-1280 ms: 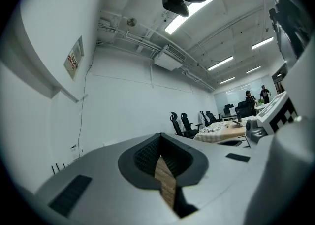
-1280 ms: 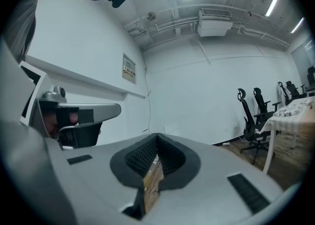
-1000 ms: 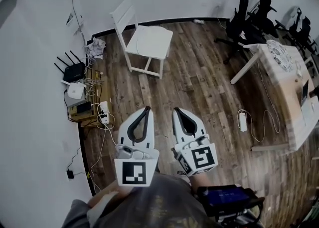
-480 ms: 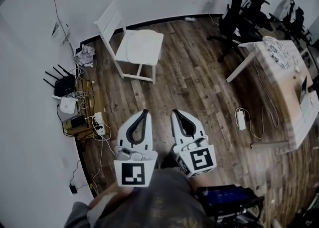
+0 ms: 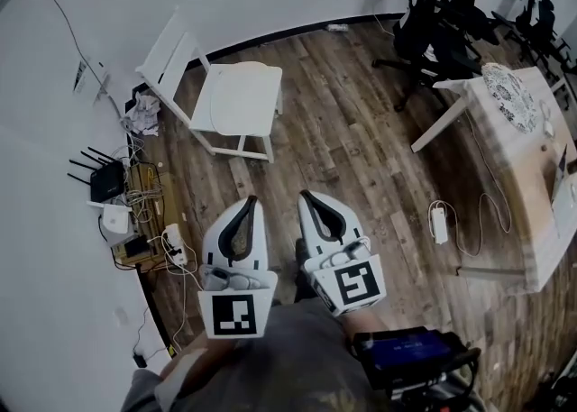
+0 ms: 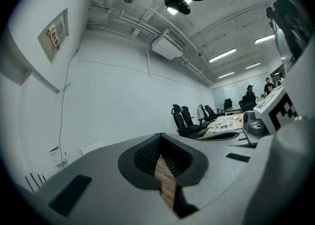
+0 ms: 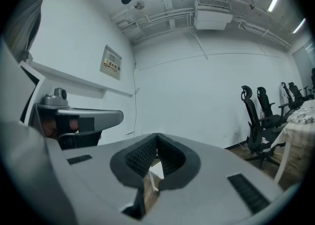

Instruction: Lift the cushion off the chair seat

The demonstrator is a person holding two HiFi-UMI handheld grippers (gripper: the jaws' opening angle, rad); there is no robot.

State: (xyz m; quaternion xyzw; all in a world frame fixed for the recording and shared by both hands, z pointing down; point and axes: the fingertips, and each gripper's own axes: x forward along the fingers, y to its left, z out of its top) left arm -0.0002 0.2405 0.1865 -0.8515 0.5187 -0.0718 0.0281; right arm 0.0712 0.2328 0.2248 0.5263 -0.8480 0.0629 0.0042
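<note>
A white wooden chair stands near the back wall at upper left in the head view. A white round cushion lies on its seat. My left gripper and right gripper hang side by side over the wood floor, well short of the chair, both pointing toward it. Each has its tips together and nothing between them. In the right gripper view a sliver of the white chair shows through the gap behind the shut tips. The left gripper view shows its tips closed over bare floor.
A router, power strip and tangled cables lie along the left wall. Crumpled paper sits left of the chair. Black office chairs and a light table stand at the right. A white adapter with its cord lies on the floor.
Both grippers have moved forward across the floor toward the chair, which now sits lower and nearer in the head view. Both have stayed shut.
</note>
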